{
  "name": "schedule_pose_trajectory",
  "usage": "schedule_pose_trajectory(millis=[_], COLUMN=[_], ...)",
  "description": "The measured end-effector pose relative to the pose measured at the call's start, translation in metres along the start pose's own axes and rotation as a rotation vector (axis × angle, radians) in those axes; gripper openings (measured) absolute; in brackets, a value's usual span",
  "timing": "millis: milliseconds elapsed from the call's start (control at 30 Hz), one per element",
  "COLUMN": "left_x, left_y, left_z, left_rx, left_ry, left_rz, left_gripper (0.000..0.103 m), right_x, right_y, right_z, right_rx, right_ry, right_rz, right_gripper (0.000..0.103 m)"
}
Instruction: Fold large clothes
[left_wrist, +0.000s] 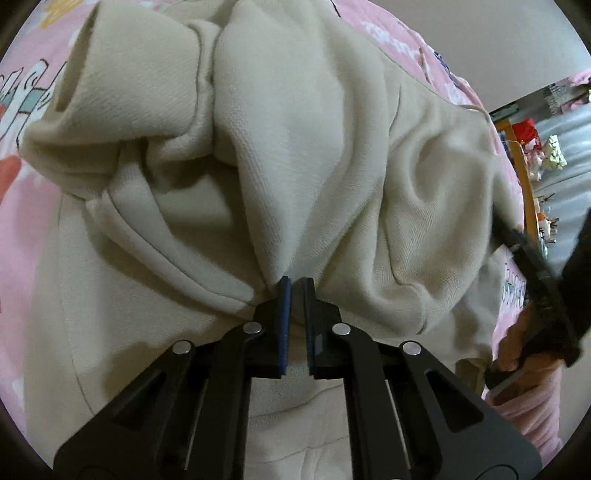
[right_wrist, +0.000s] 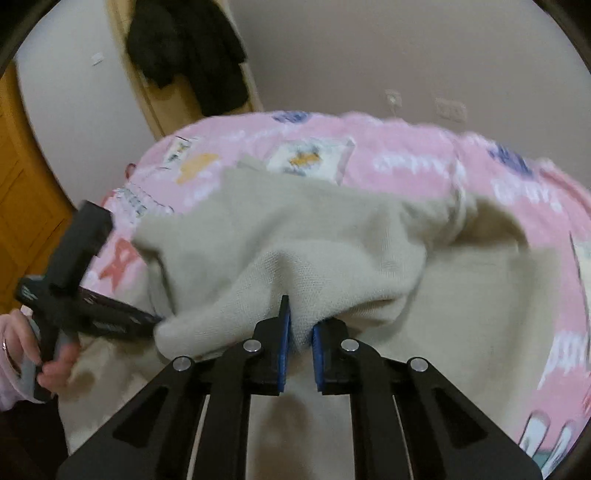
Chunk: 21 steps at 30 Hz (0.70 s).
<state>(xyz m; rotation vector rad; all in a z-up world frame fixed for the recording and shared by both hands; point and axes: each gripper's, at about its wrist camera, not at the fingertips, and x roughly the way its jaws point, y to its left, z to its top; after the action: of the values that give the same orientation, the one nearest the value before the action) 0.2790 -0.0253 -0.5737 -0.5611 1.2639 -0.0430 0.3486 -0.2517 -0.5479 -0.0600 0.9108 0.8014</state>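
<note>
we list: garment (right_wrist: 332, 236) bunched on blanket (right_wrist: 406, 158); left gripper (left_wrist: 294, 282) and right gripper (right_wrist: 301, 325) at its near edge; coat (right_wrist: 184, 48) hanging behind, left

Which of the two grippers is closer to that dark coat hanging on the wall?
Left, probably. The left gripper pinches the sweatshirt on the coat's side; the right gripper grips it further away.

One cream garment (left_wrist: 295, 147), one pink blanket (right_wrist: 406, 162), two claws, perhaps one dark coat (right_wrist: 188, 51).
</note>
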Motion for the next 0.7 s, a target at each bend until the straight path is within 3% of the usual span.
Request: schedule_pose_trajectory(millis=[233,300,367,467,600,700], left_x=[-0.004,-0.011,-0.023,-0.044,-0.048,-0.027], left_y=[0.006,0.003,-0.002,-0.016,-0.045,-0.055], left_z=[-0.008,-0.01,-0.013,-0.012,0.014,0.036], left_rx=[-0.002,0.002,0.019,0.057,0.127,0.156], left_ry=[-0.021,-0.029,-0.047,-0.105,-0.146,-0.123], left_rz=[-0.017,-0.025,-0.024,-0.035,0.004,0.087], left_gripper=[0.006,0.006,0.006,0.006,0.006,0.006], right_x=[-0.011,-0.024,-0.037,-0.064,-0.06,-0.027], right_y=[0.003,0.006,0.008,0.022,0.042,0.063], right_z=[-0.051,-0.054,-0.05,-0.038,-0.011,0.002], right_rx=[0.092,0.108,0.124,0.072,0.085,0.046], right_ry=[-0.002,-0.023,-0.042,-0.116,-0.133,-0.087], right_rz=[-0.085,-0.128,-0.158,-0.222,-0.102,-0.126], right_gripper=[0.015,0.023,0.028,0.027,0.025,0.023])
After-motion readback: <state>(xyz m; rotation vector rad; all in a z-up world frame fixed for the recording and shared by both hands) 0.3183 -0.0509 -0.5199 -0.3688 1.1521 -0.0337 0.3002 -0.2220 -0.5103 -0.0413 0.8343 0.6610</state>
